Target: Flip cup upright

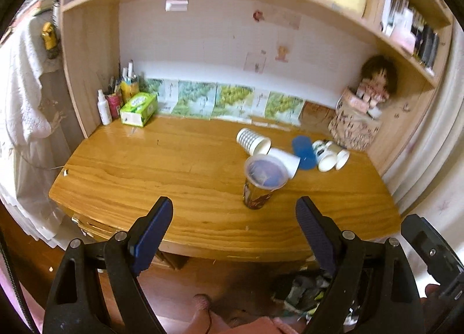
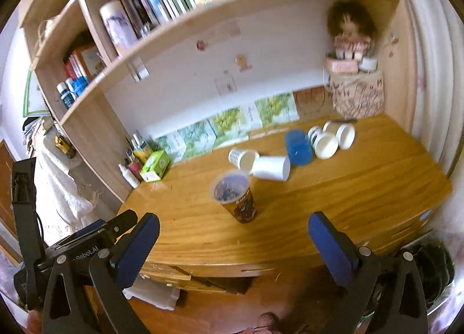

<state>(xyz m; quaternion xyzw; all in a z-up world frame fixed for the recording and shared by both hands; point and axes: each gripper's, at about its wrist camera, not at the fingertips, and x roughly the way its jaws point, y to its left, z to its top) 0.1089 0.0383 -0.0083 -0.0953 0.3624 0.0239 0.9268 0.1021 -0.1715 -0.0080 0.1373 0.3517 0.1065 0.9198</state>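
Left gripper (image 1: pixel 234 207) at frame bottom, jaws spread, holding nothing, short of desk (image 1: pixel 145 168) edge. Right gripper (image 2: pixel 233 228) same: spread, empty. Brown printed cup (image 1: pixel 259 186) upright mid-frame, contents unclear. Behind it, white cup (image 1: pixel 285 161), striped cup (image 1: pixel 252 139), blue cup (image 1: pixel 303 152) on sides. Green tissue box (image 1: pixel 138 109) upper left, lettering unreadable.

**Count of things ahead of my fingers**

Cups: six. One brown printed cup (image 1: pixel 259 189) upright, nearest my fingers; beyond it, five on their sides: striped (image 1: pixel 251 140), plain white (image 1: pixel 285 161), blue (image 1: pixel 303 152), two white (image 1: pixel 326 154), (image 1: pixel 342 157). Tissue box (image 1: pixel 138 109): one. Doll (image 1: pixel 375 78): one.
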